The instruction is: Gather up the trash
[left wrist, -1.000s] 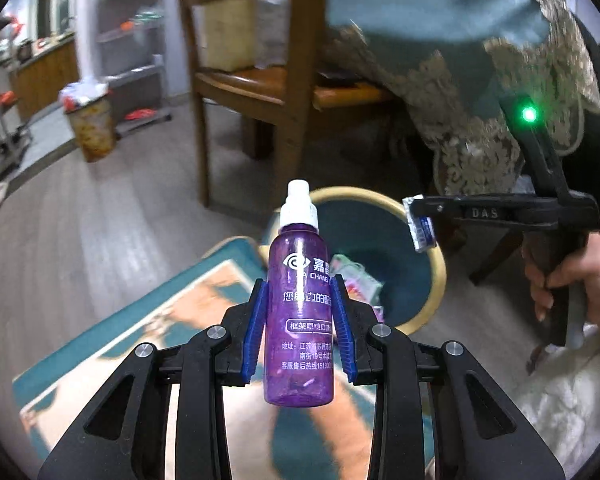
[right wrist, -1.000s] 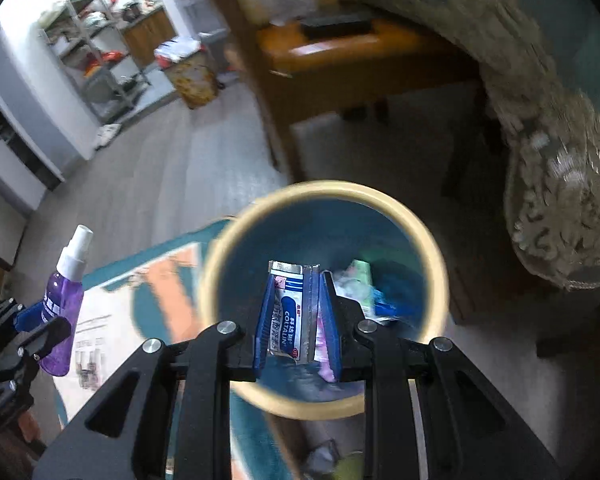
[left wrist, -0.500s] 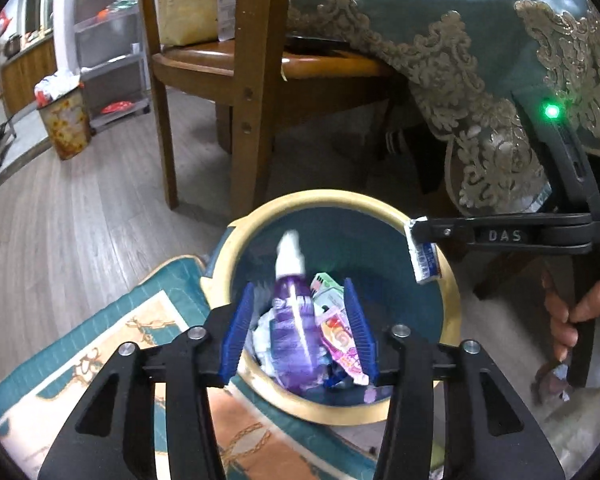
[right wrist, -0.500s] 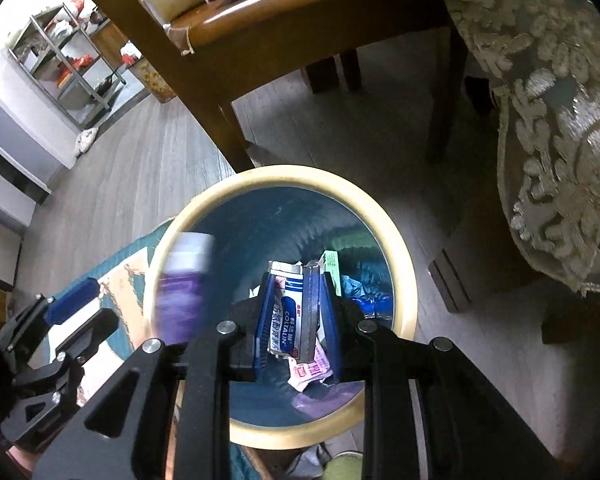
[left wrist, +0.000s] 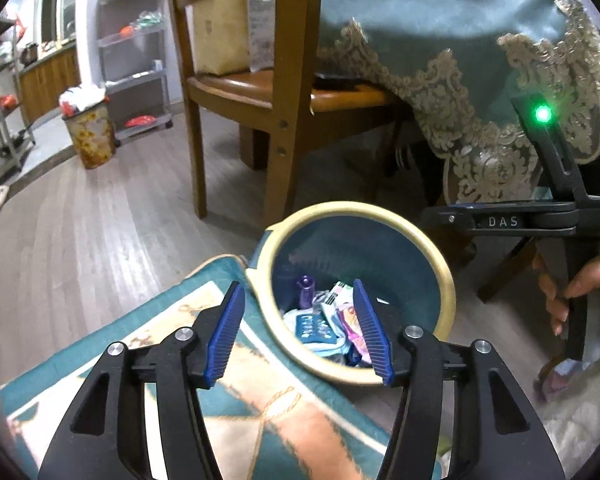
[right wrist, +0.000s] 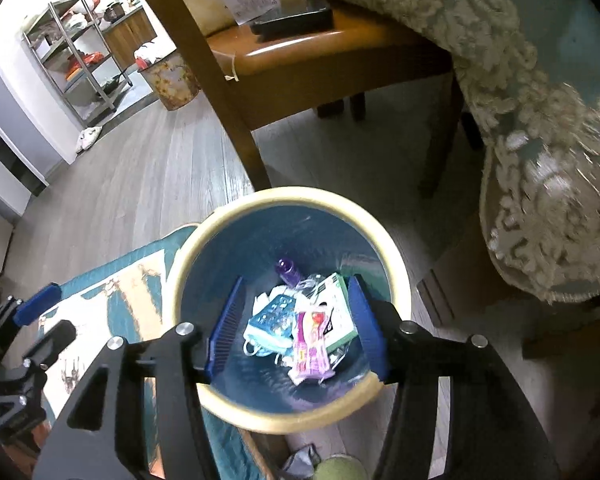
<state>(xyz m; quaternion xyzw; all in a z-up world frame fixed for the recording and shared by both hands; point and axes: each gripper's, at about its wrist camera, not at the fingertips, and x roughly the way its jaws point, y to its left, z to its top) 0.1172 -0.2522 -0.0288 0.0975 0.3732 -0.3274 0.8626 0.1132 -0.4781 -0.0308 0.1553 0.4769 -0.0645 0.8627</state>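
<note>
A blue bin with a cream rim (left wrist: 440, 264) (right wrist: 396, 256) stands on the floor beside a rug. The purple spray bottle (left wrist: 306, 288) (right wrist: 287, 270) lies inside it among several wrappers and packets (right wrist: 300, 328). My left gripper (left wrist: 298, 330) is open and empty, just above the bin's near rim. My right gripper (right wrist: 296, 330) is open and empty above the bin's mouth. The right gripper also shows from the side in the left wrist view (left wrist: 500, 220), held by a hand.
A teal and orange patterned rug (left wrist: 236, 400) lies left of the bin. A wooden chair (left wrist: 276, 92) and a table with a teal lace-edged cloth (left wrist: 480, 80) stand behind. A full flowered bin (left wrist: 88, 136) and metal shelves (left wrist: 134, 60) stand far left. A green ball (right wrist: 340, 472) lies near.
My left gripper opened and the purple bottle dropped into the bin. My right gripper then opened and its blue-and-white packet fell in too.
</note>
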